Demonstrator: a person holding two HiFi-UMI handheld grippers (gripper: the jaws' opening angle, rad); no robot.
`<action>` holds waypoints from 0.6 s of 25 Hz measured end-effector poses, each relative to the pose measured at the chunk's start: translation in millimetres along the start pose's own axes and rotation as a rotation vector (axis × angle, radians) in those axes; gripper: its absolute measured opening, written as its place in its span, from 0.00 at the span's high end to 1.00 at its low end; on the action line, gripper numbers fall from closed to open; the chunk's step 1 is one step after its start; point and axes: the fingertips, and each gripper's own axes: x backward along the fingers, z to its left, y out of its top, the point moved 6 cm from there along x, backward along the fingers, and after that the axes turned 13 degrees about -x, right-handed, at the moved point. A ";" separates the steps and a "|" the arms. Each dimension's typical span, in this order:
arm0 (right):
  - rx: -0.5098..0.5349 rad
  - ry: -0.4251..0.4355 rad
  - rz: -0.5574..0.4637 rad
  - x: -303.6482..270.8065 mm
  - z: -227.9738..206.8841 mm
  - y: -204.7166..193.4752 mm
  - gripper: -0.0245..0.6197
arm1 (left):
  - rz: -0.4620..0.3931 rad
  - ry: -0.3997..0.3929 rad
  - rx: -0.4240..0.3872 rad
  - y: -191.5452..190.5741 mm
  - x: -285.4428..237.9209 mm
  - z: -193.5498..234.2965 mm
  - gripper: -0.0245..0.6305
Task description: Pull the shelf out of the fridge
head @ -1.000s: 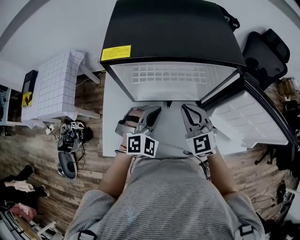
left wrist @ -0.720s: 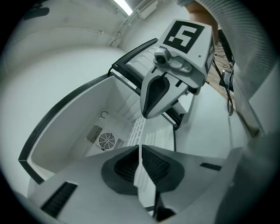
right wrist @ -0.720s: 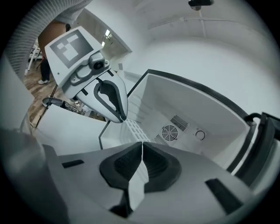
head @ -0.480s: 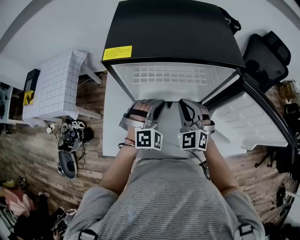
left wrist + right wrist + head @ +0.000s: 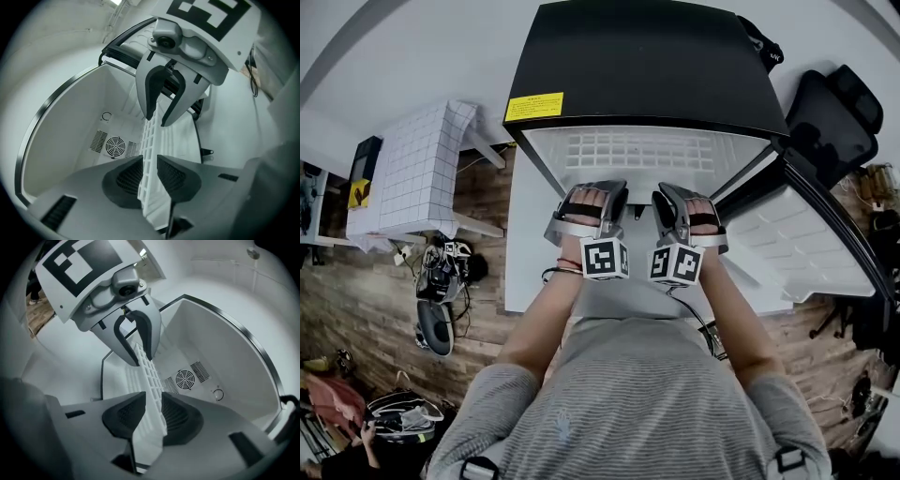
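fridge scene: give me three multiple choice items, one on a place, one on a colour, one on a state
1. What stands between the jaws of the left hand-held gripper?
A. the front edge of the white shelf
B. a bottle
C. a door handle

2. What colour is the top of the fridge?
A. white
B. black
C. red

3. How is the fridge door?
A. shut
B. taken off
C. swung open

Answers:
1 A: the left gripper view shows the grid shelf running between the two pads, and those jaws have just been opening.
2 B: the head view shows a black top.
3 C: the door stands out at the right of the head view, its white inner side showing.
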 end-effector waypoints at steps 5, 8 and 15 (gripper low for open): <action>0.089 -0.008 0.044 -5.7 -7.1 9.5 0.81 | 0.031 0.025 -0.056 -2.0 -12.5 1.7 0.83; 0.075 -0.014 0.060 -8.8 -7.8 7.0 0.81 | 0.039 0.005 -0.051 -2.7 -18.6 -3.1 0.79; 0.123 -0.054 0.113 -23.9 -10.7 -4.3 0.80 | 0.071 -0.008 -0.060 -11.5 -31.0 -12.5 0.77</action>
